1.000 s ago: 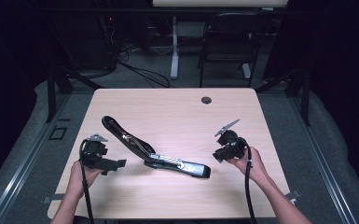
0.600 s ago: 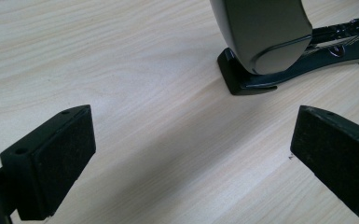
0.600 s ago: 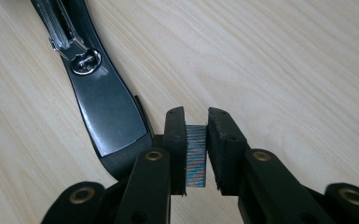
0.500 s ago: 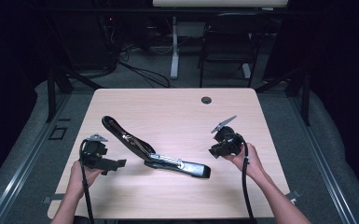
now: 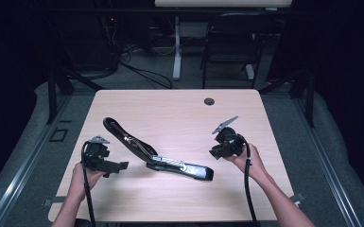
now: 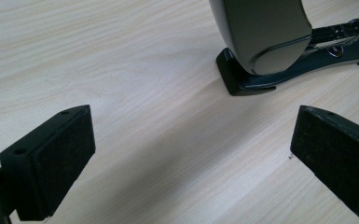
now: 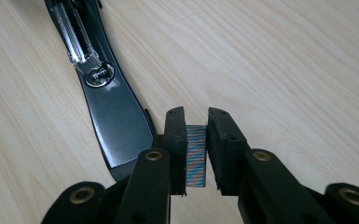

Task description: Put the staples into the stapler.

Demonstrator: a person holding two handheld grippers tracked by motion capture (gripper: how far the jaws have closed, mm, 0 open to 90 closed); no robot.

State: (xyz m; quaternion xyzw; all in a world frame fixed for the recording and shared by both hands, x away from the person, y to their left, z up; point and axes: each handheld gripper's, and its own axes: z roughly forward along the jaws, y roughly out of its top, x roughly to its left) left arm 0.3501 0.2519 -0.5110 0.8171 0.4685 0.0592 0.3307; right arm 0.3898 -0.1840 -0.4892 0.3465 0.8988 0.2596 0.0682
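Wooden table (image 5: 170, 109) — right tongs (image 7: 196, 122) pinch staple strip (image 7: 196, 156); left tongs (image 6: 191, 154) gape.

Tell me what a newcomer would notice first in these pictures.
A black stapler, swung fully open, lies across the middle of the wooden table. The right tool, near its base end, pinches a small block of staples; the left tool waits with jaws wide open by the other end.

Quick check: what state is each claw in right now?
Left claw: open, holding nothing.
Right claw: shut on a small striped block of staples, just beside the opened black stapler.
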